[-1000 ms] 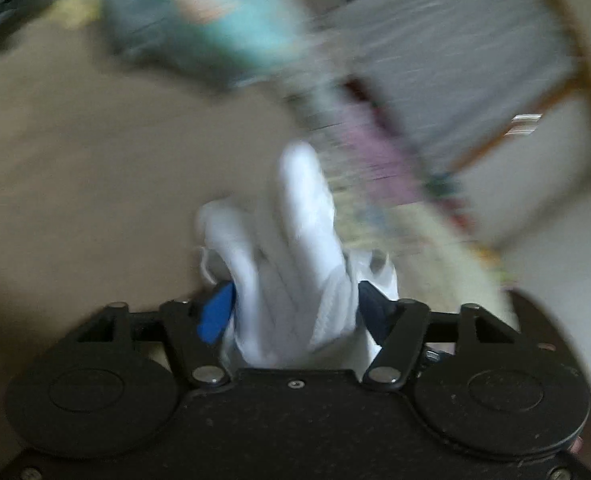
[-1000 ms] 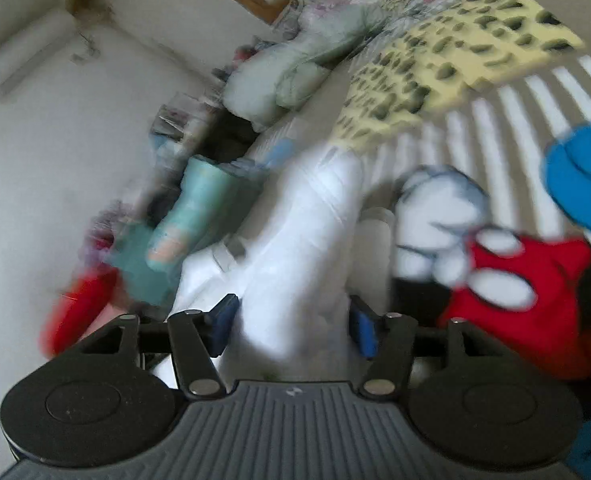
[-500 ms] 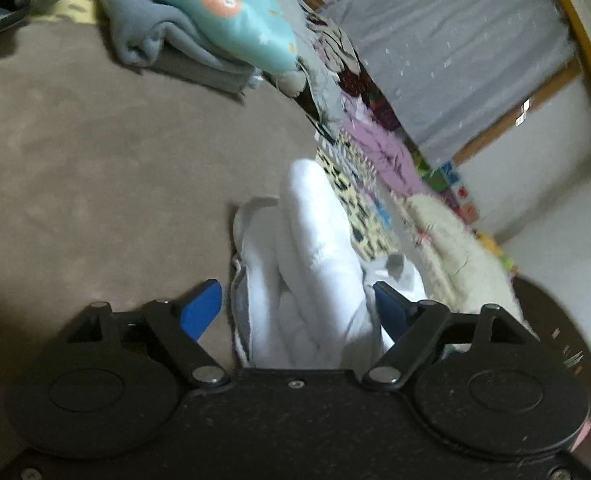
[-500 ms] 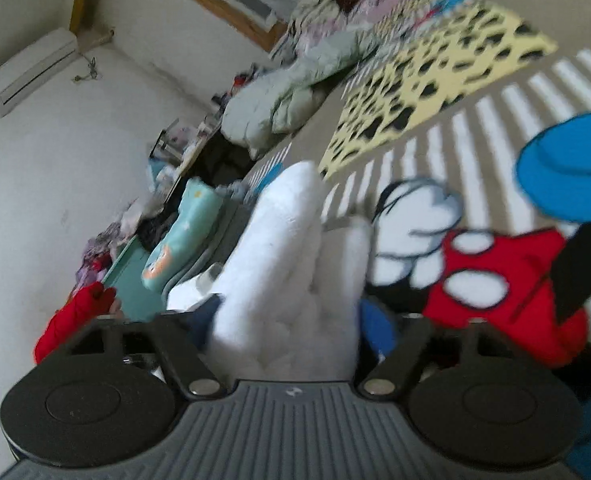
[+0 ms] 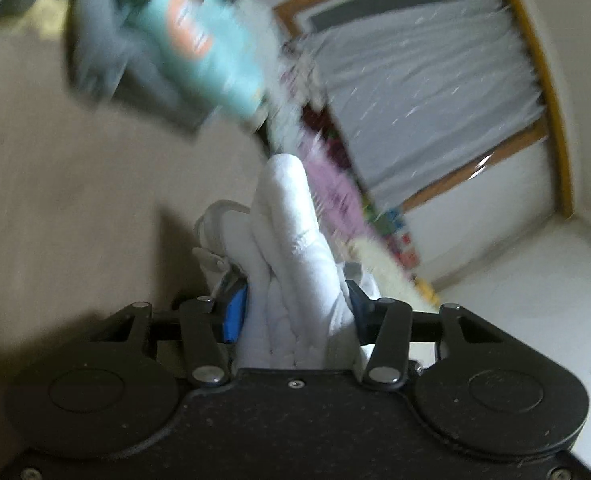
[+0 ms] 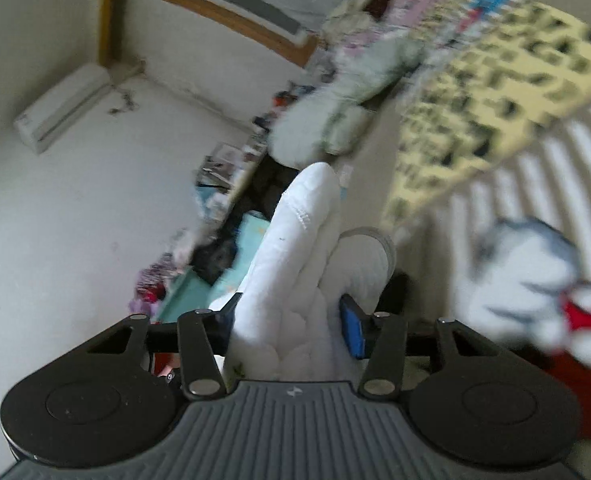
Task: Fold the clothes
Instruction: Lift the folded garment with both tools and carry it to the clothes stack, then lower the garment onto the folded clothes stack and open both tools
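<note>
Swinging again after a steadier half-second, both views blur. My left hand-held gripper (image 5: 295,312) and right hand-held gripper (image 6: 291,320) each clamp the white quilted cotton garment (image 5: 291,264), bunched toward twelve o'clock, lifted for folding.

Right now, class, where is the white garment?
The white garment is bunched between the fingers of both hand-held grippers, left hand-held gripper and right hand-held gripper, sticking up centrally in each wrist view.

A lived-in bedroom, by the look of it: grey curtain (image 5: 423,92) in a wooden window frame at two o'clock, wall air conditioner (image 6: 61,106) at ten, patterned bedding (image 6: 491,80) spread below.
</note>
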